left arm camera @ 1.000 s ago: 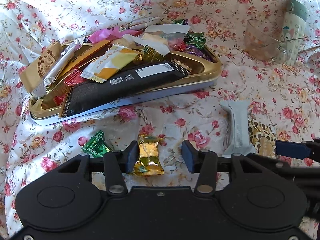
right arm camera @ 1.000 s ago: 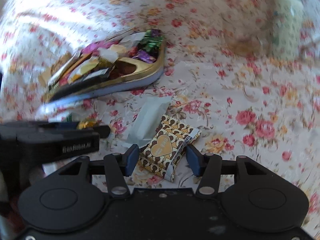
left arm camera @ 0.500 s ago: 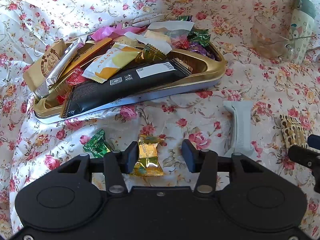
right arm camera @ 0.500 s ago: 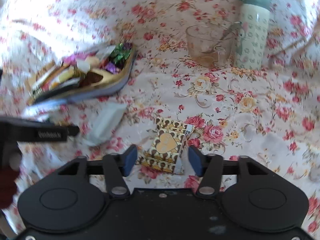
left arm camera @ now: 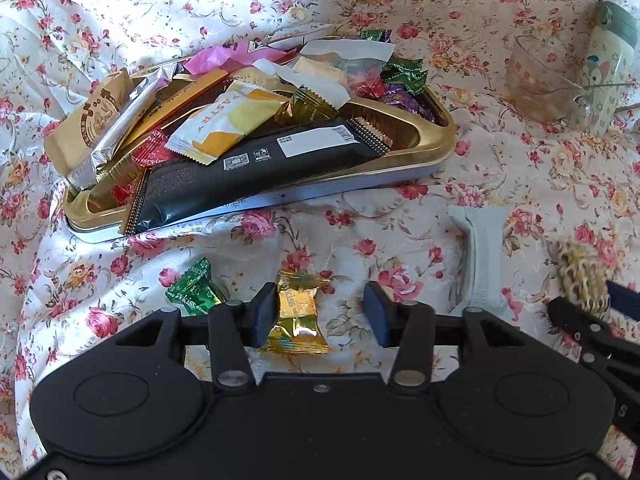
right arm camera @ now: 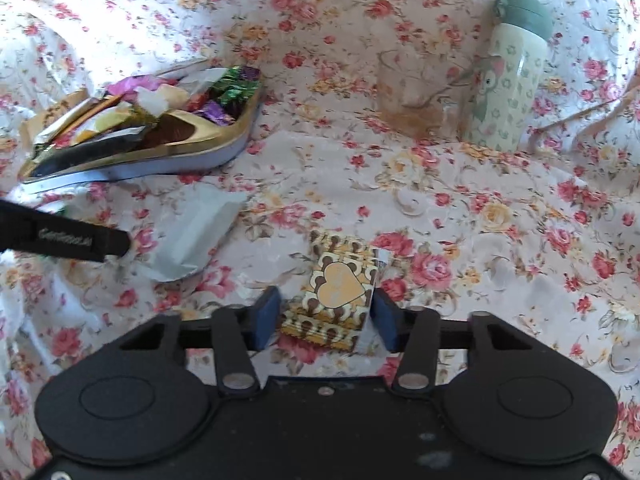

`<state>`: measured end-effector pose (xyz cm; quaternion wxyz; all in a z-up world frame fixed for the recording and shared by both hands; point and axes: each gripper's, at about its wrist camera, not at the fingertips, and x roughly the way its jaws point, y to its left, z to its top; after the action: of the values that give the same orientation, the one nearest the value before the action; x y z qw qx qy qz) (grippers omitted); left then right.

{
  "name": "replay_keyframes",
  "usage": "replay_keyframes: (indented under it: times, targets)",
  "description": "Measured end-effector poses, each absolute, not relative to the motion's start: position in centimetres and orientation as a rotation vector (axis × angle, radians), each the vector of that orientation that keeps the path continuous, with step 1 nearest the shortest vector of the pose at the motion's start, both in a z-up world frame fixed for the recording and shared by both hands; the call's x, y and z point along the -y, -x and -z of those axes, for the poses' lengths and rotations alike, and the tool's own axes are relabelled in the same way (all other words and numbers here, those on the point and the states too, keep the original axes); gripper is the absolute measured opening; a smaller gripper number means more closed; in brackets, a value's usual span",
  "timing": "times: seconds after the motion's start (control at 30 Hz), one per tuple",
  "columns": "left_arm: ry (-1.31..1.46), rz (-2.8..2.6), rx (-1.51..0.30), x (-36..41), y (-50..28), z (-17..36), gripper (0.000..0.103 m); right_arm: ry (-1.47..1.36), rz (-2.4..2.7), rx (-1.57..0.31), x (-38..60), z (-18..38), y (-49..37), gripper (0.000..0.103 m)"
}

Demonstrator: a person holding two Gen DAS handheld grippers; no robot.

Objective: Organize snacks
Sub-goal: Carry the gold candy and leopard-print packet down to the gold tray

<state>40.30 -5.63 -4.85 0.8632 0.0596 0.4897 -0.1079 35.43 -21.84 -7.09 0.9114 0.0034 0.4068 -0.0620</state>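
Gold candy on the floral cloth, long axis pointing away, lies between the closing jaws of the left gripper: left pad touching, right pad clear. Heart-patterned packet likewise sits inside the closing right gripper, not yet pinched. Gold tray lies beyond.

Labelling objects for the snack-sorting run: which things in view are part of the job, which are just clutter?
Job: gold tray, gold candy, green candy, pale packet, heart-print packet, left tool, right tool.

Clutter: glass mug, flask, floral cloth.
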Motion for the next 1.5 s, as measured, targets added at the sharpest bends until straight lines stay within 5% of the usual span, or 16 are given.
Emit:
replay_keyframes:
  times: [0.07,0.13,0.5,1.0,1.5]
  targets:
    - [-0.108,0.229,-1.024,5.4,-40.2,4.7,0.030,-0.022,0.121,-0.844,22.0,6.9,-35.1,0.047]
    - [-0.098,0.225,-1.030,5.3,-40.0,4.6,0.025,-0.050,0.113,-0.848,22.3,6.7,-34.7,0.046]
    - [0.000,0.250,-0.993,5.3,-35.5,0.9,0.024,-0.133,0.056,-0.746,23.3,2.2,-29.0,0.046]
    - [-0.068,0.140,-0.834,3.2,-20.1,-5.6,0.024,-0.274,0.012,-0.588,22.2,-3.2,-14.0,0.046]
    - [-0.044,0.115,-0.784,1.0,-8.8,-4.8,0.024,-0.342,-0.022,-0.554,19.5,-3.8,-1.8,0.047]
